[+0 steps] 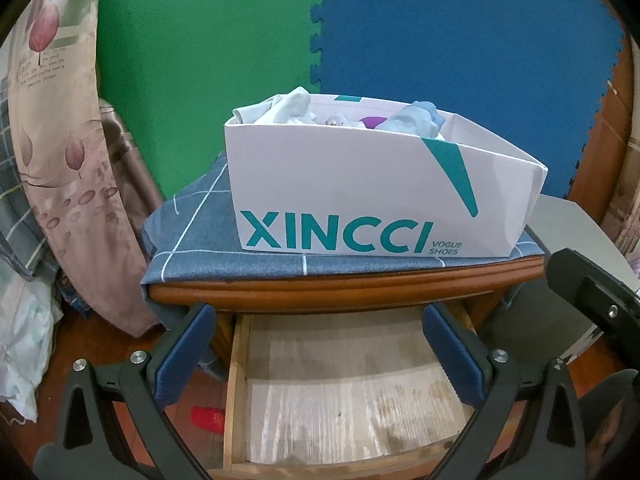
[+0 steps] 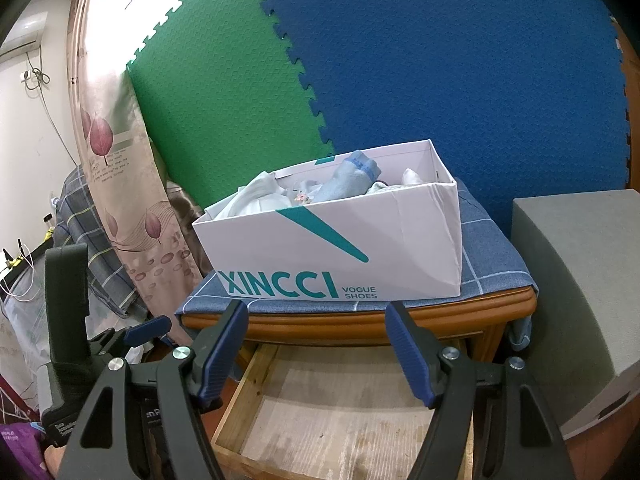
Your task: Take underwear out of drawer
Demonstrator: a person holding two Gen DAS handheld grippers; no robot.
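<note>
Both the left gripper (image 1: 318, 332) and right gripper (image 2: 316, 332) hung wide and held nothing above the pulled-out drawer (image 1: 340, 392). The underwear (image 2: 352, 178) lay in the shoebox (image 1: 360, 200) on the cloth-covered cabinet (image 1: 340, 292); a curtain (image 1: 60, 140) hung beside it.

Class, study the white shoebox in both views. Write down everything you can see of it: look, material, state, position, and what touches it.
The shoebox is white card, lidless, printed in teal with "XINCCI VOGUE SHOES" and a slanted stripe. Its walls look slightly bowed. It sits upright on a blue checked cloth covering a wooden nightstand, above the pulled-out drawer. Pale folded garments fill it and rise above the rim. Neither tool touches it.
</note>
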